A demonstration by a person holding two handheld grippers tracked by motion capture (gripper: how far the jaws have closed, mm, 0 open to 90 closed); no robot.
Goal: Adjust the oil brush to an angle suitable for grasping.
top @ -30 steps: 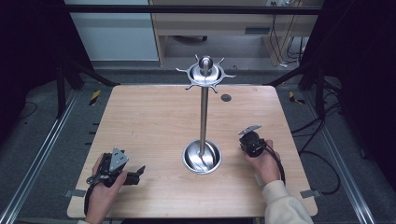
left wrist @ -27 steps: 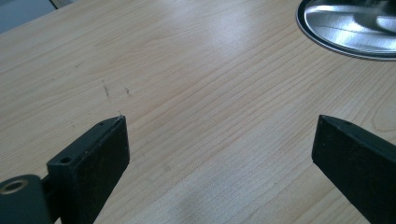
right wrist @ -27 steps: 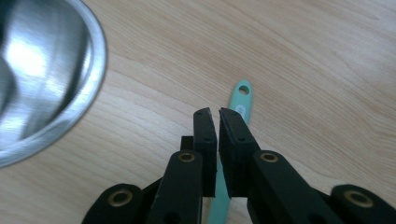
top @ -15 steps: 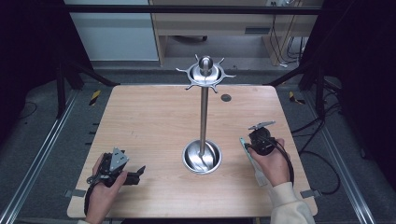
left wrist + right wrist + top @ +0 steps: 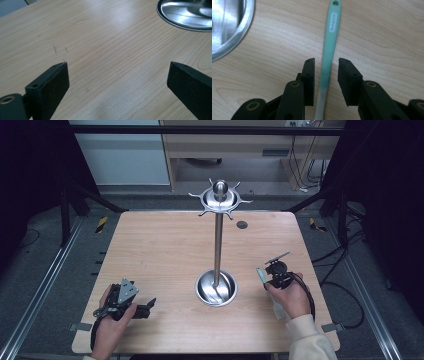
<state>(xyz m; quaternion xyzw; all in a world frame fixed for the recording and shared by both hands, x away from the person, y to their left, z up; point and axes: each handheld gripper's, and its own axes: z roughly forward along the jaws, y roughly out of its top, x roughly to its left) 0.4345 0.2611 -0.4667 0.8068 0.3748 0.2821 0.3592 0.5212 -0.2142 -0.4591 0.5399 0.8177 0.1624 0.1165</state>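
our right gripper (image 5: 325,72) has just opened its jaws; they now straddle the green spatula (image 5: 329,47) on the table (image 5: 160,250) beside the stand (image 5: 216,287) without pressing it. we judge a regrasp comes next. left gripper (image 5: 117,75) rests open, empty.

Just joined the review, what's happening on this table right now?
A person works two claws at a wooden table. The right claw straddles the mint-green handle of a utensil lying flat beside the metal hook stand; its jaws have just been opening, with gaps either side, so no grip. The left claw sits open over bare wood.
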